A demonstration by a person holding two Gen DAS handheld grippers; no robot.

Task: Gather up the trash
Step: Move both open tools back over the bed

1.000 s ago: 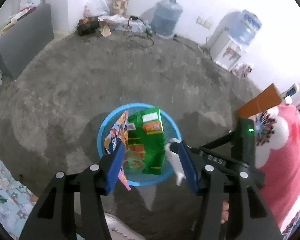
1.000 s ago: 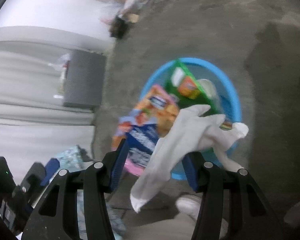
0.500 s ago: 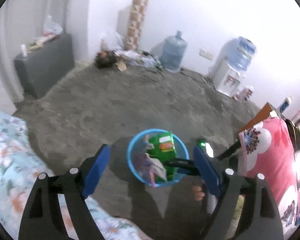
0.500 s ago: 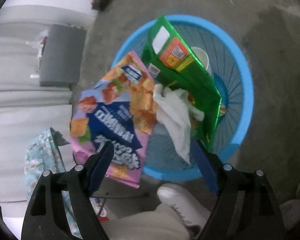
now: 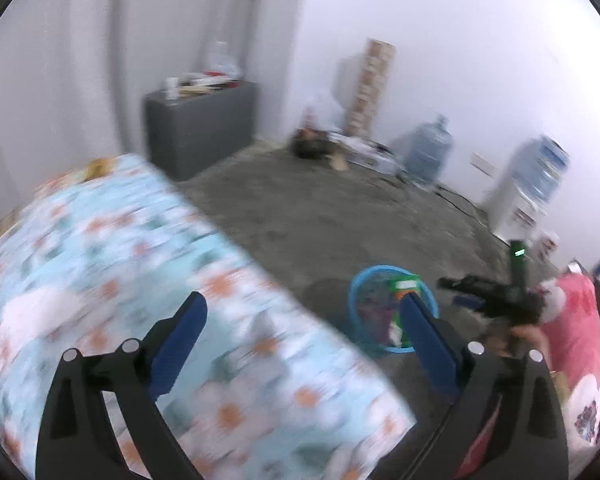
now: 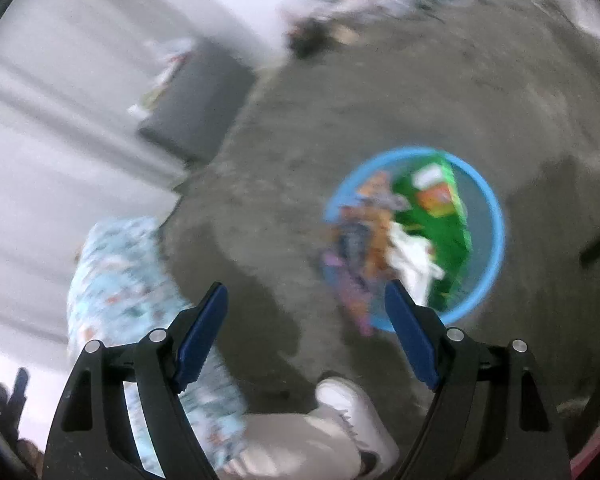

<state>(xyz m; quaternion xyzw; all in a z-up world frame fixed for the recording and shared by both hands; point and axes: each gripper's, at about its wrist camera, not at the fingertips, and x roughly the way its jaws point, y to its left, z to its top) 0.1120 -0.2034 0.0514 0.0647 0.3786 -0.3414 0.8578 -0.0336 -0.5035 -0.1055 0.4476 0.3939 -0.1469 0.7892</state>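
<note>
Blue basket (image 6: 496, 236) holds wrappers (image 6: 440, 216); both tongs (image 5: 302, 314) (image 6: 306, 304) gape empty.

Both views are smeared by motion blur, worst on the floral bedspread (image 5: 100, 264) and the blue basket (image 6: 496, 236), while the gripper fingers stay sharp. Soft, even daylight washes the white walls pale; shadows on the grey floor (image 6: 420, 92) are faint. Fisheye curvature bends the edges into black corners

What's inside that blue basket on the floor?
In the blue basket: a green packet, an orange-and-purple snack bag and a white crumpled tissue. Anything beneath them is hidden.
</note>
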